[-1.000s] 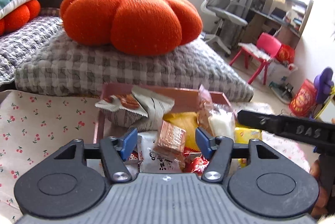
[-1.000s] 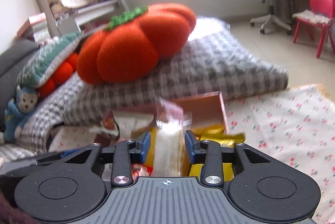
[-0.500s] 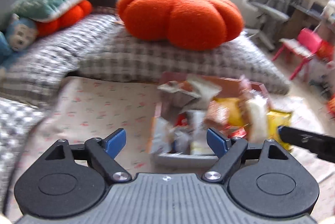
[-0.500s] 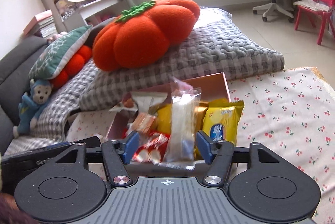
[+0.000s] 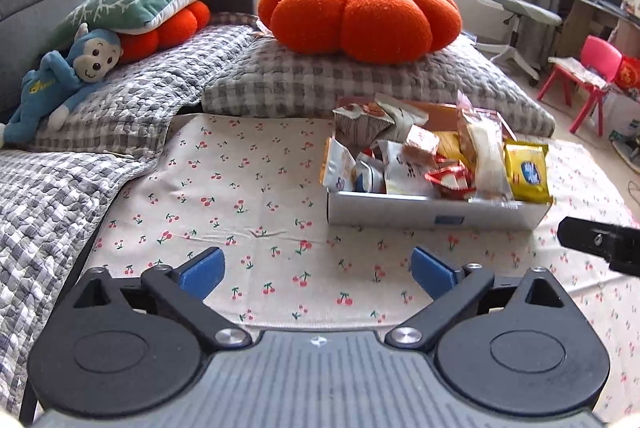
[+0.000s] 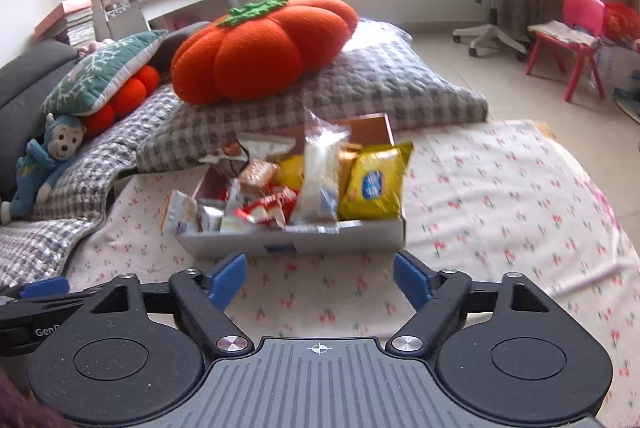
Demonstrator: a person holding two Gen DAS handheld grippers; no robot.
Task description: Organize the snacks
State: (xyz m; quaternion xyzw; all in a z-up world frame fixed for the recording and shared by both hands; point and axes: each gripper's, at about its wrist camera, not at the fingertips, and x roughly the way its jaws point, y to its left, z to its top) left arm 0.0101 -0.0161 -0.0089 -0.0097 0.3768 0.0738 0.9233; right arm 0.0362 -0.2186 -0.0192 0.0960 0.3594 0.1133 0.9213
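Withdrawn from the snack box (image 5: 436,216) since the earlier frame, my left tool (image 5: 316,270) and right tool (image 6: 320,278) hover wide open and empty near the cherry-print cloth (image 5: 240,195), the snacks (image 6: 320,183) apparently all boxed.

My left wrist camera looks forward along my spread left gripper (image 5: 316,270), low over the cherry-print cloth (image 5: 248,195), with the snack box (image 5: 436,214) near, ahead and to the right. My right wrist camera looks along my spread right gripper (image 6: 320,278) straight at that box (image 6: 320,240), just as near. Both views share the box, cloth and orange pumpkin cushion (image 5: 360,15).
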